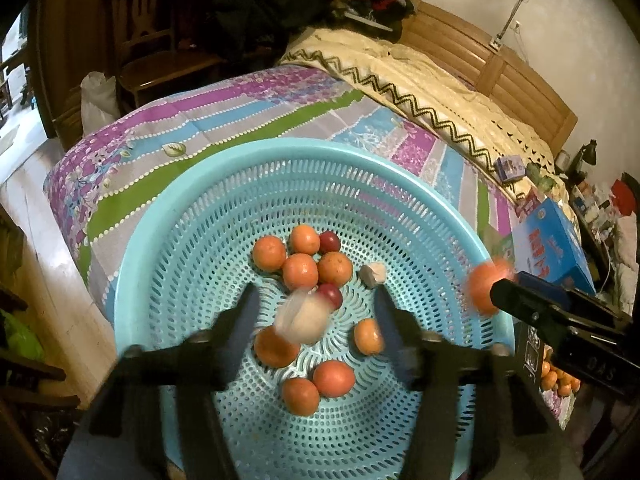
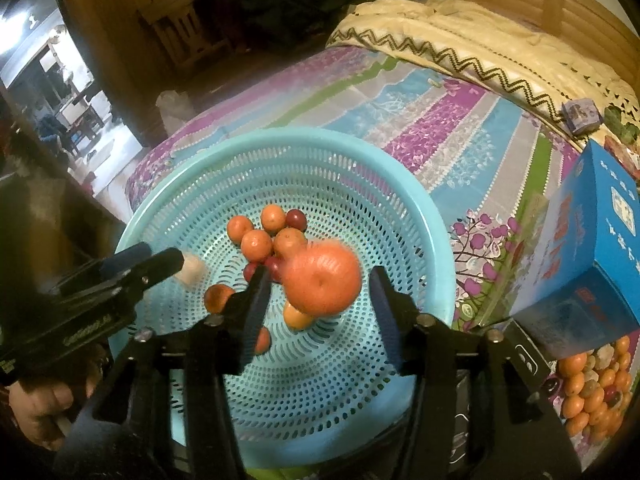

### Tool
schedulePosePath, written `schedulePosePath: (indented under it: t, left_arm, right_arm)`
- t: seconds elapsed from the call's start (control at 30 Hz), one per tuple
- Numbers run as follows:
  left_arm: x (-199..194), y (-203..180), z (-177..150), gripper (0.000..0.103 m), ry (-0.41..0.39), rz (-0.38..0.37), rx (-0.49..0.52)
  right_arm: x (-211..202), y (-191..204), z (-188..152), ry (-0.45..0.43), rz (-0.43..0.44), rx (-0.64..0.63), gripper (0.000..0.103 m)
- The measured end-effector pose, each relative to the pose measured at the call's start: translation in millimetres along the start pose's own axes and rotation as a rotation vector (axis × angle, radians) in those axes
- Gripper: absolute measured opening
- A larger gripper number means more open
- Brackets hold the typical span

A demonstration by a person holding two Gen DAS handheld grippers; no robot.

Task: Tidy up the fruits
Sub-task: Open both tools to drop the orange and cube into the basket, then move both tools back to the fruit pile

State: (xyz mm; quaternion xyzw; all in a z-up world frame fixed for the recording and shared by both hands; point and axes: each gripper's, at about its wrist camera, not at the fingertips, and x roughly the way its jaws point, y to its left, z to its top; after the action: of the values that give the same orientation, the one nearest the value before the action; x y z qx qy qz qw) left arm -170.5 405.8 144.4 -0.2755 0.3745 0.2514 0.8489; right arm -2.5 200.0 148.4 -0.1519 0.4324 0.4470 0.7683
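Observation:
A light blue perforated basket (image 1: 168, 216) (image 2: 416, 216) stands on the bed and holds several oranges (image 1: 300, 270) (image 2: 256, 245) and dark red plums (image 1: 330, 242) (image 2: 297, 219). My left gripper (image 1: 316, 312) is open over the basket; a pale, blurred fruit (image 1: 302, 318) hangs free between its fingers. My right gripper (image 2: 318, 288) is open above the basket; a blurred orange (image 2: 324, 284) is loose between its fingers, touching neither. That orange shows at the right gripper's tip in the left wrist view (image 1: 482, 286). The left gripper (image 2: 176, 266) shows in the right view beside the pale fruit (image 2: 192, 272).
The basket rests on a striped floral bedsheet (image 1: 224, 120) (image 2: 440, 128). A blue box (image 1: 552, 240) (image 2: 592, 248) lies at the right, with a pile of more fruit (image 2: 596, 392) below it. A cream quilt (image 1: 420, 80) and wooden headboard (image 1: 500, 64) lie behind. The floor drops off at the left.

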Motion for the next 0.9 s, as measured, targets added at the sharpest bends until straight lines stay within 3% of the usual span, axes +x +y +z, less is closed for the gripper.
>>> schedulePosePath:
  t: [0.53,0.6,0.67,0.8,0.9]
  left_arm:
    - [-1,3,1,0.071,-0.003,0.003,-0.016]
    - [-3,3,-1,0.072,-0.008,-0.002,-0.017]
    - [-8,4,-4,0.082,-0.044,-0.019,-0.029]
    - [-18,-10,-10,0.082,-0.084,-0.057,-0.012]
    - [-27,-28,-15,0.083,-0.100,-0.133,0.000]
  right_arm:
    - [-10,-1,1,-0.023,0.009,0.005,0.061]
    - [-18,-1,-2,-0.054,0.022,-0.004,0.064]
    - [-33,-2,-11,-0.110,0.004,-0.016,0.069]
    - [-62,-12,-37,-0.212,-0.059,-0.012,0.070]
    - [-81,-24,-64,-0.257,-0.120,0.001,0.073]
